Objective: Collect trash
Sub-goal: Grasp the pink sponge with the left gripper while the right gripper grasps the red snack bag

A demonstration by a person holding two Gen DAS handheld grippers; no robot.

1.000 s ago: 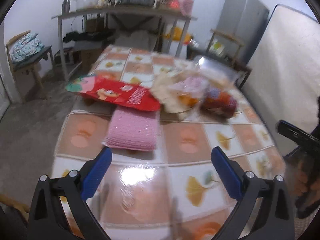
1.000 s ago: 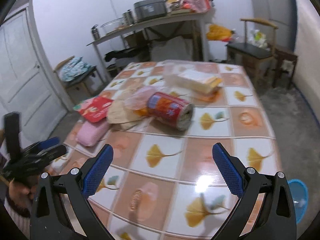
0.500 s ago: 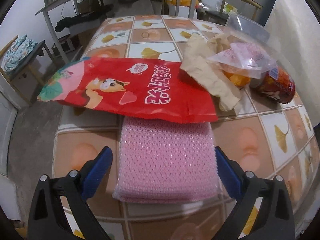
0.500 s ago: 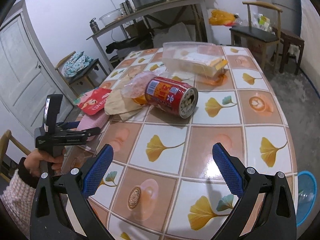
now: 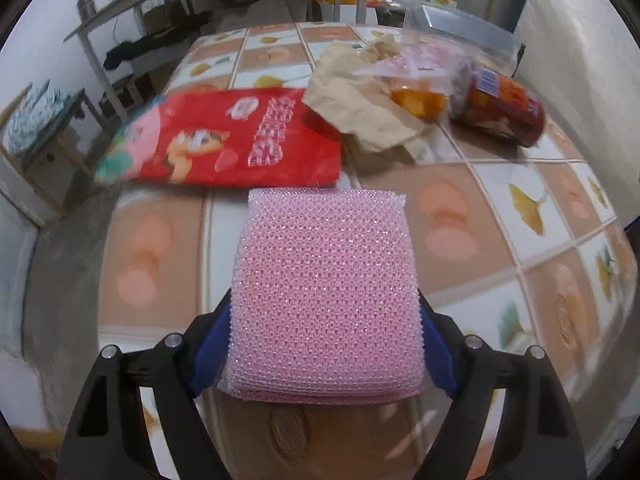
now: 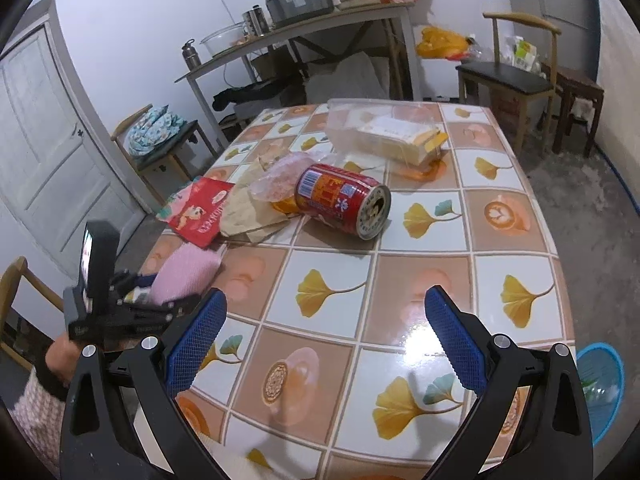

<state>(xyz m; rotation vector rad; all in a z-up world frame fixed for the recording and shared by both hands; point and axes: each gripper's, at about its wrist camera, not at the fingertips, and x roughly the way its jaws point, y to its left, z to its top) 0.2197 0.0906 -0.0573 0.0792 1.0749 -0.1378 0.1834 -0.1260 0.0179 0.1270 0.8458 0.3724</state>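
A pink mesh sponge lies on the tiled table, between the blue pads of my left gripper. Its jaws are closing on the sponge's two sides, and the sponge shows no squeeze. The right wrist view shows the same left gripper and sponge at the table's left edge. Beyond the sponge lie a red snack bag, crumpled brown paper, a clear plastic bag with orange bits and a red can on its side. My right gripper hovers open over the tiles, holding nothing.
A clear plastic box with food sits at the table's far end. A blue bin stands on the floor to the right. Chairs, a cluttered shelf table and a door ring the room.
My left gripper has dropped and moved forward until its pads flank the pink sponge, and its jaws have narrowed. The right gripper has stayed open over the table.
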